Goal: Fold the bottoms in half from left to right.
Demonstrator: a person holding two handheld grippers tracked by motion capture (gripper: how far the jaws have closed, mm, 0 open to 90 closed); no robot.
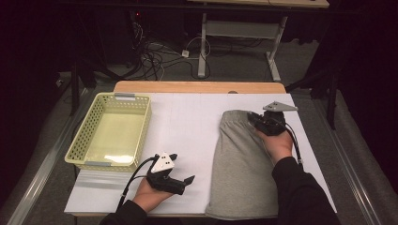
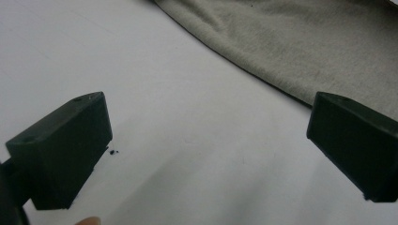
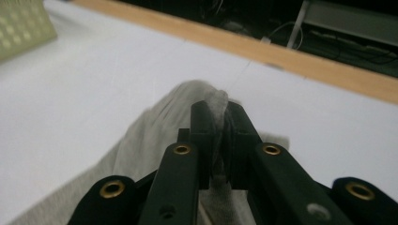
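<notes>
A grey cloth garment (image 1: 244, 159) lies flat on the right half of the white table (image 1: 187, 122), reaching to the front edge. My right gripper (image 1: 252, 118) is at its far end, shut on a pinched-up fold of the cloth. In the right gripper view the grey cloth (image 3: 155, 136) bunches up between the two jaws of that gripper (image 3: 220, 117). My left gripper (image 1: 182, 167) rests low near the front edge, left of the garment, open and empty. The left gripper view has its jaws wide apart (image 2: 206, 140) over bare table, with the garment's edge (image 2: 291, 42) beyond them.
A pale yellow plastic basket (image 1: 143, 126) stands at the table's left side, with nothing in it; its corner (image 3: 19, 28) is in the right gripper view. A wooden strip (image 1: 197, 86) runs along the far edge. Cables and a desk frame lie on the floor behind.
</notes>
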